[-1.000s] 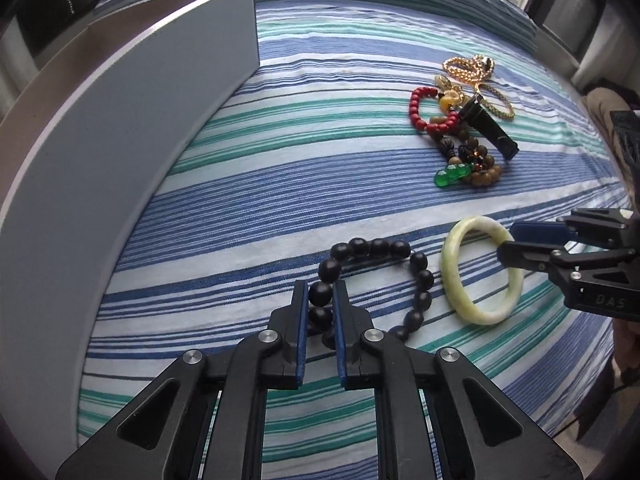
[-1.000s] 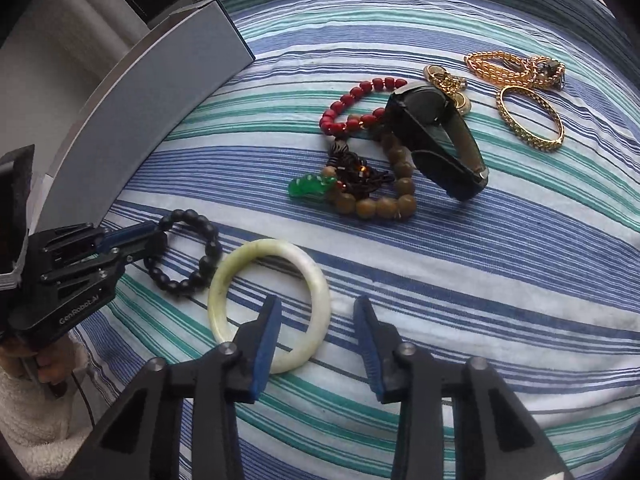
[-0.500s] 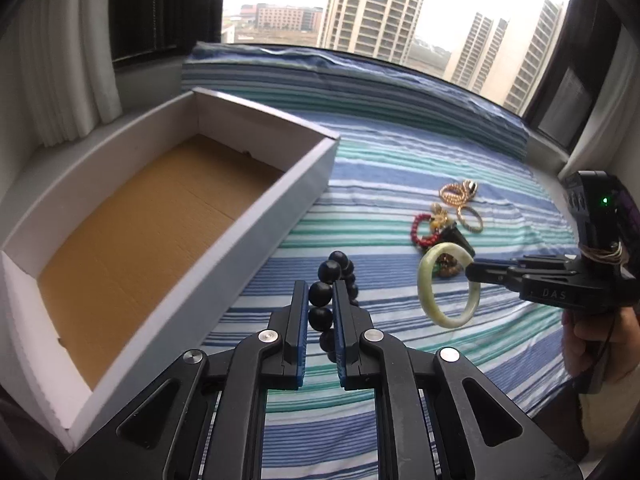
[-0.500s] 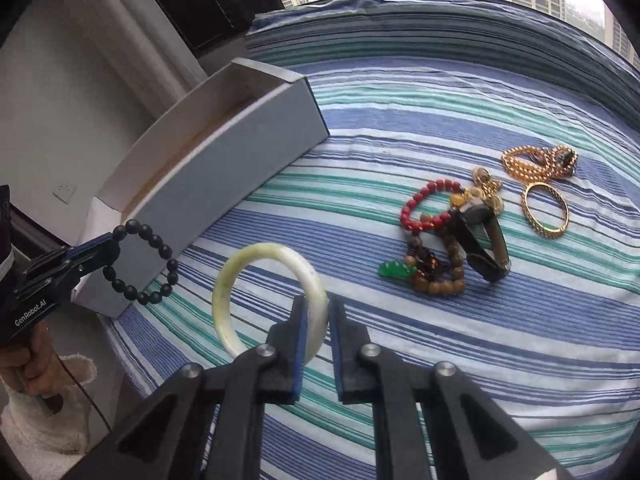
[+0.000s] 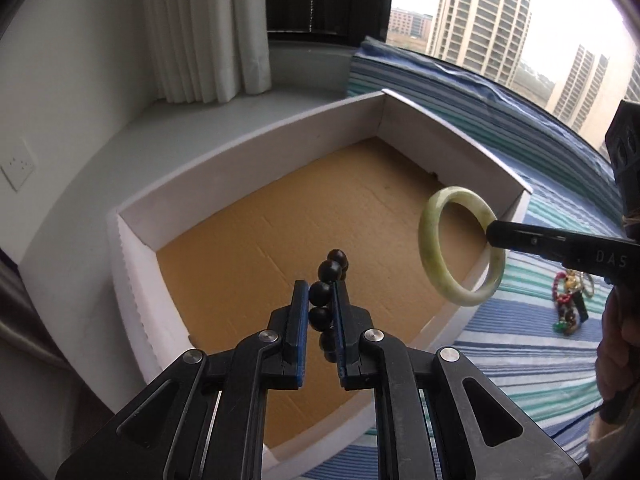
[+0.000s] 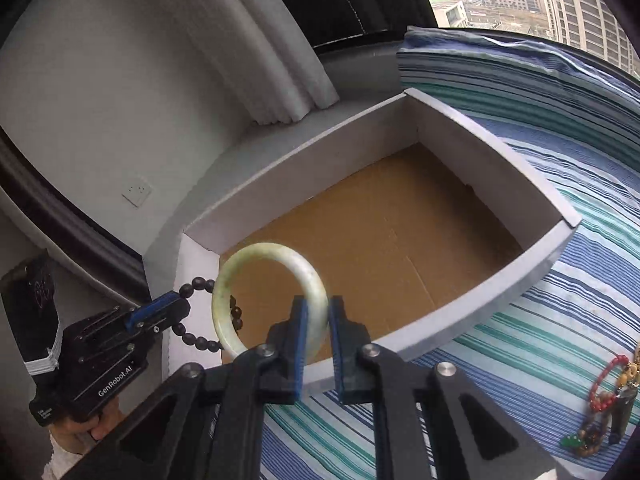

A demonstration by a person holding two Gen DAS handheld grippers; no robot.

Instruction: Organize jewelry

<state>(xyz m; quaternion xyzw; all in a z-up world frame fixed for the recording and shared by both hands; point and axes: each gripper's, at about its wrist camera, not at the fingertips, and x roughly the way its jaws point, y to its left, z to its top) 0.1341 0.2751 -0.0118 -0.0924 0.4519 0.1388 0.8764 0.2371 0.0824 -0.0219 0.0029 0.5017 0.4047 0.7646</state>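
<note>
Jaws on both sides are pinched tight on jewelry: the left gripper (image 5: 320,304) clamps a bead or two of the black bead bracelet (image 5: 325,300), whose loop hangs partly below the fingers, and the right gripper (image 6: 318,320) nips the rim of the green bangle (image 6: 272,300), which stands nearly upright. Both pieces are held in the air over the near end of the box (image 6: 492,152), a shallow white-walled carton with a bare brown cardboard floor; nothing lies in it yet. In the left view the bangle (image 5: 460,248) hangs over the box's right-hand wall, so part of it may still sit outside the rim. The box rests at the edge of the striped bed (image 6: 560,320), and the remaining pile of jewelry (image 6: 604,408), red beads, brown beads, a green charm and a dark strap among them, lies well apart on the cover. The step in hand looks like the carry-and-drop of the first two pieces. Next, each piece should be brought fully inside the walls, lowered close to the cardboard, and let go there, the two set apart so the beads do not tangle round the bangle. A drop from height is a risk for the bangle, which looks like stone. After that the pile awaits.
</note>
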